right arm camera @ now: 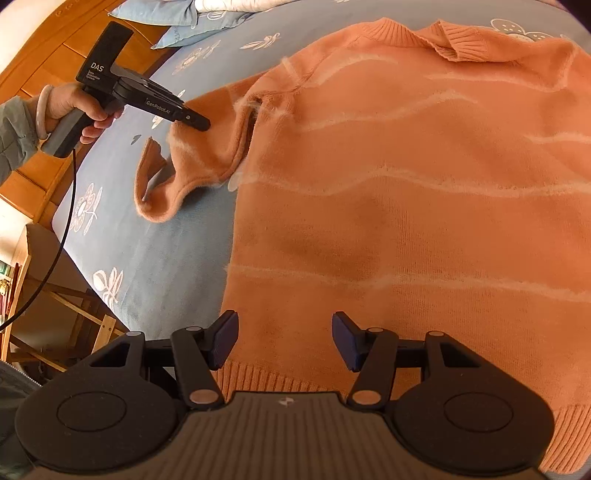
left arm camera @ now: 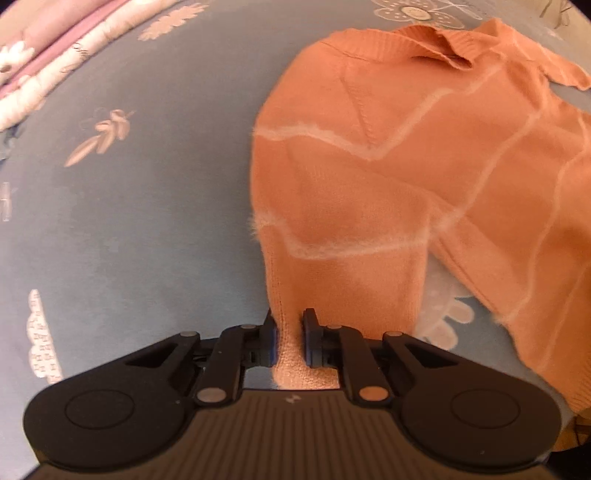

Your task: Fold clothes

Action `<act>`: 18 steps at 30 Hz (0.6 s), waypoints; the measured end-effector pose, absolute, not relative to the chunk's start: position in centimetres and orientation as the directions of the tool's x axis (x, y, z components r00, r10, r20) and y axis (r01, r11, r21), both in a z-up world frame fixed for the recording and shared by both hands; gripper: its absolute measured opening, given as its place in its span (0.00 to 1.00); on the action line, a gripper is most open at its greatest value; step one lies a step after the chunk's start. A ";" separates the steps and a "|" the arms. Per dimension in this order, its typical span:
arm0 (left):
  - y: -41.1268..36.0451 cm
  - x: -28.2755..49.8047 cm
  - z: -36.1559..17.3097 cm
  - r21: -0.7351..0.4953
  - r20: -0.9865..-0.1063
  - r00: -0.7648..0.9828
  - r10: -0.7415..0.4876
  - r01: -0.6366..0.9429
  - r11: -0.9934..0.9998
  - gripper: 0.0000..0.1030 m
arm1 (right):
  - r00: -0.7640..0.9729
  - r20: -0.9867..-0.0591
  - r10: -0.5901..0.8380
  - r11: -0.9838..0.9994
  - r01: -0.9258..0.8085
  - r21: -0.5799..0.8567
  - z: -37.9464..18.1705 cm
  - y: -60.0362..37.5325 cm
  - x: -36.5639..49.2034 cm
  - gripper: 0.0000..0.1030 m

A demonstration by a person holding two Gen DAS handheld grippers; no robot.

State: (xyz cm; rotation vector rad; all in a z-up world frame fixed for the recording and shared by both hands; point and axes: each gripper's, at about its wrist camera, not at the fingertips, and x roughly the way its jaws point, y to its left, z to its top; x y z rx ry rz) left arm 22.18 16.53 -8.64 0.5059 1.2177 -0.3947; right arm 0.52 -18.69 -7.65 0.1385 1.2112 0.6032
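An orange knit sweater (right arm camera: 406, 177) with pale wavy stripes lies flat on the blue bedsheet (right arm camera: 155, 258), collar at the far end. Its left sleeve (left arm camera: 332, 258) runs toward me in the left wrist view, and my left gripper (left arm camera: 290, 341) is shut on the sleeve's edge near the cuff. The right wrist view shows that same left gripper (right arm camera: 201, 123), held by a hand, pinching the sleeve (right arm camera: 195, 162), which bunches and curls. My right gripper (right arm camera: 282, 339) stands open just above the sweater's ribbed hem (right arm camera: 280, 380), with knit fabric under the gap and neither pad touching it.
The bedsheet (left arm camera: 129, 221) carries floral prints. A pink and white quilt (left arm camera: 48, 66) lies at the far left. Blue pillows (right arm camera: 192, 22) sit by the wooden headboard (right arm camera: 48, 48). Past the bed's left edge are a wooden frame (right arm camera: 74, 314) and a black cable (right arm camera: 55, 243).
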 end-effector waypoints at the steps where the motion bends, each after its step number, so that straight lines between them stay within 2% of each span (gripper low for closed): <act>1: 17.1 22.6 -8.0 0.226 -0.938 0.344 0.044 0.510 0.830 0.09 | 0.219 -0.835 0.504 0.837 -0.363 0.410 -7.6 -18.7 0.6 0.60; 2: 17.7 23.0 -7.3 0.276 -0.922 0.376 0.090 0.476 0.835 0.09 | 0.222 -0.835 0.503 0.838 -0.363 0.408 -7.6 -18.7 0.6 0.60; 5: 18.9 24.9 -5.0 0.277 -0.909 0.404 0.107 0.390 0.878 0.10 | 0.227 -0.834 0.503 0.838 -0.365 0.406 -7.5 -18.8 0.7 0.60; 9: 18.0 26.4 -4.2 0.387 -0.876 0.439 0.198 0.396 0.833 0.11 | 0.237 -0.838 0.492 0.846 -0.355 0.397 -7.4 -19.1 0.7 0.60; 16: 17.4 28.3 -8.5 0.442 -0.879 0.363 0.309 0.380 0.813 0.10 | 0.258 -0.848 0.463 0.862 -0.354 0.363 -6.8 -19.7 0.2 0.61; 18: 17.7 27.9 -9.9 0.450 -0.884 0.326 0.336 0.395 0.801 0.18 | 0.266 -0.853 0.449 0.867 -0.360 0.344 -6.7 -19.9 0.1 0.62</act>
